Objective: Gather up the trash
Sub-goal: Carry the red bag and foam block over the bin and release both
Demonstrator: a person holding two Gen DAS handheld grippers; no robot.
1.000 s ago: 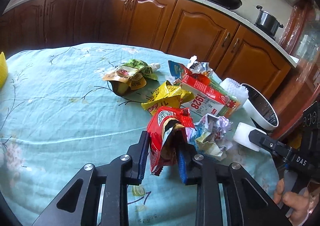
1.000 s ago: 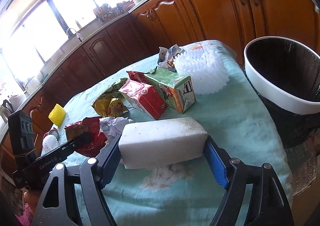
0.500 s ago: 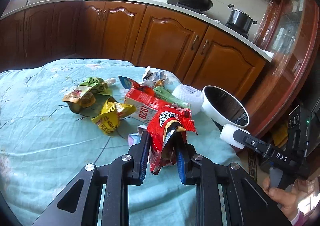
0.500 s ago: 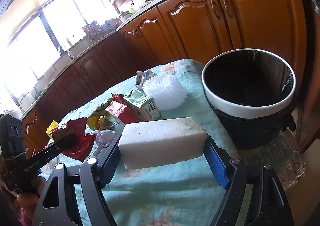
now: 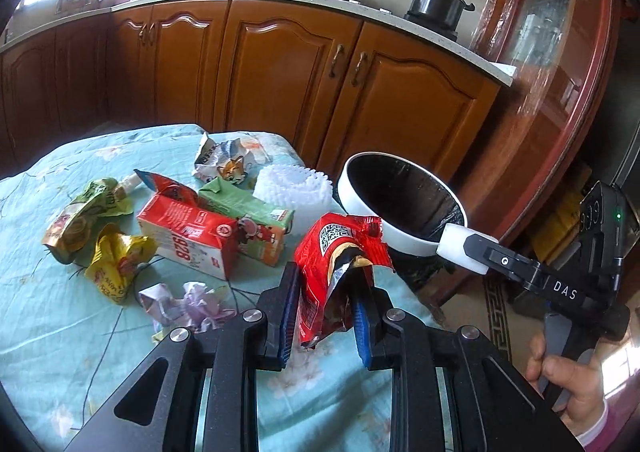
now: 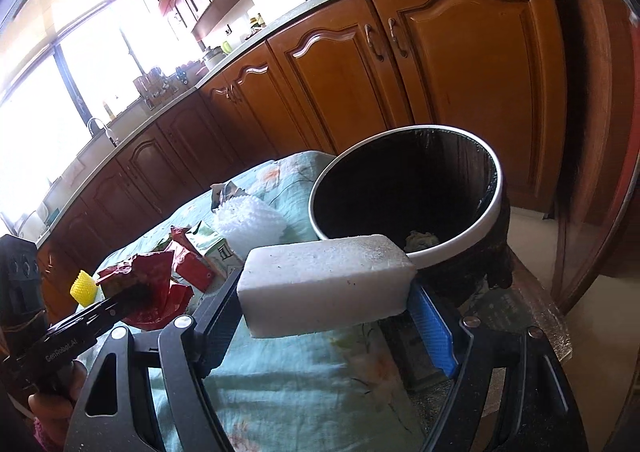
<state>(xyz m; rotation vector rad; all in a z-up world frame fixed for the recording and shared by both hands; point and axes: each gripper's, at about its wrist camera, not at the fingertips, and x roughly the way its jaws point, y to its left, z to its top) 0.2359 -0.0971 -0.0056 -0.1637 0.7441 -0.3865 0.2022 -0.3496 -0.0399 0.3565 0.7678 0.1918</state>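
My left gripper [image 5: 326, 312] is shut on a red snack wrapper [image 5: 336, 256] and holds it above the table near the bin. My right gripper [image 6: 328, 312] is shut on a white foam block [image 6: 324, 284], held at the near rim of the black bin with a white rim [image 6: 496, 192]. The bin [image 5: 416, 242] stands just past the table's right edge. In the left wrist view the foam block [image 5: 460, 248] and right gripper [image 5: 480, 252] overlap the bin's rim. The wrapper [image 6: 148, 284] and left gripper [image 6: 132, 298] show at left in the right wrist view.
On the teal floral tablecloth [image 5: 60, 292] lie a red carton [image 5: 188, 236], a green carton [image 5: 248, 216], yellow [image 5: 120, 264] and green [image 5: 84, 216] wrappers, crumpled paper [image 5: 184, 304], white foam netting [image 5: 294, 188] and a foil wrapper [image 5: 224, 160]. Wooden cabinets [image 5: 280, 68] stand behind.
Both grippers have swung right toward the bin with their loads. The bin has grown larger in both views; the foam block now reaches its rim.
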